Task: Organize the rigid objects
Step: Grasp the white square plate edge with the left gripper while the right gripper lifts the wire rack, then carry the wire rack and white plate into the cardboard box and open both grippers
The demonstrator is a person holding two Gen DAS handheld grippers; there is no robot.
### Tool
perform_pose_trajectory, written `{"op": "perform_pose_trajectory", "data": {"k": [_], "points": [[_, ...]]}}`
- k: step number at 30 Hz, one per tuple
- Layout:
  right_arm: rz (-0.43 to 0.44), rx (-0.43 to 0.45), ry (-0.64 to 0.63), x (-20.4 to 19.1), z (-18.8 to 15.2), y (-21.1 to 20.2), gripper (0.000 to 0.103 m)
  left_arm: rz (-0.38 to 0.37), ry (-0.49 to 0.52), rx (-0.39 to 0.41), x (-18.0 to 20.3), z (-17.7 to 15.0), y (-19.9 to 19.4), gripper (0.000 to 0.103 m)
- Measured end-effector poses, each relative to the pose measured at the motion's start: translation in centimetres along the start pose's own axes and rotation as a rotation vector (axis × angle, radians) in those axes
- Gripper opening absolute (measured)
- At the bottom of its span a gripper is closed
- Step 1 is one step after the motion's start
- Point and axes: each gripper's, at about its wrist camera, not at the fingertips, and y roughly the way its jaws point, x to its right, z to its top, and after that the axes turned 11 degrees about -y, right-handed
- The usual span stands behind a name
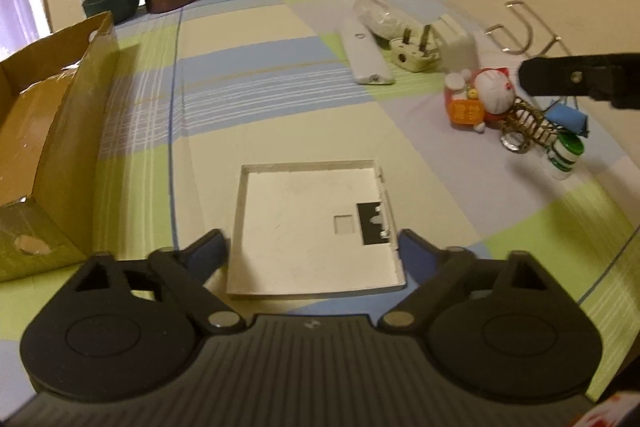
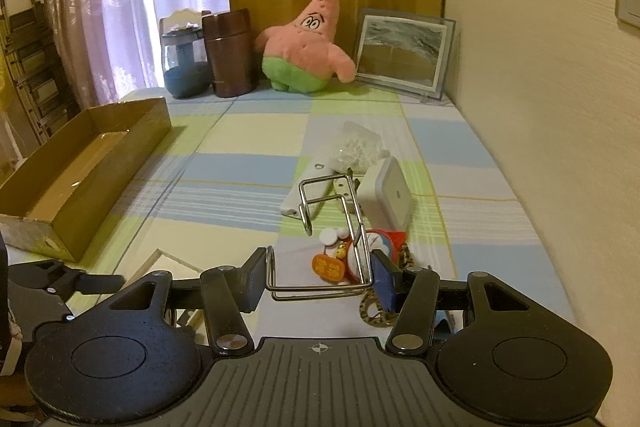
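Left wrist view: the left gripper (image 1: 314,247) points down at a checked tablecloth (image 1: 280,83), its blue-padded jaws spread apart. A flat white plastic panel (image 1: 312,227) lies on the cloth between the fingertips; the pads stand just beside its two side edges, and contact cannot be made out. An open cardboard box (image 1: 52,131) sits at nine o'clock. At two o'clock lies a loose cluster: a white remote control (image 1: 366,53), a white three-pin plug (image 1: 414,57), a white adapter block (image 1: 458,45), a Doraemon toy (image 1: 486,99), a leopard-print keychain (image 1: 528,129), a blue pouch (image 1: 568,119) and a green-capped bottle (image 1: 564,155). Only this view shows the bottle and pouch clearly, and the panel whole. One black finger of the right gripper (image 1: 532,79) enters at three o'clock, with part of the wire rack (image 1: 520,31) behind it.

The right wrist view shows what the first cannot: the right gripper (image 2: 320,281) is clamped on the chrome wire rack (image 2: 340,227), held off the cloth with its hooks pointing away, above the Doraemon toy (image 2: 360,255). The cardboard box (image 2: 88,163) lies at ten o'clock, and only a corner of the panel (image 2: 172,267) shows at eight o'clock beside the left gripper. At twelve o'clock stand a Patrick Star plush (image 2: 304,47), a brown canister (image 2: 230,53), a glass jug (image 2: 182,63) and a framed picture (image 2: 404,53).
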Motion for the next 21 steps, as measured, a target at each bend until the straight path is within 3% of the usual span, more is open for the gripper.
{"op": "perform_pose_trajectory", "data": {"k": [13,21], "points": [[0.021,0.007,0.006,-1.3,0.7,0.1,0.051,0.016,-0.032,0.029,-1.2,1.8,-2.3,0.085],[0.076,0.03,0.029,-3.7,3.6,-0.2,0.051,0.075,-0.055,0.076,-5.3,5.2,-6.5,0.085]]}}
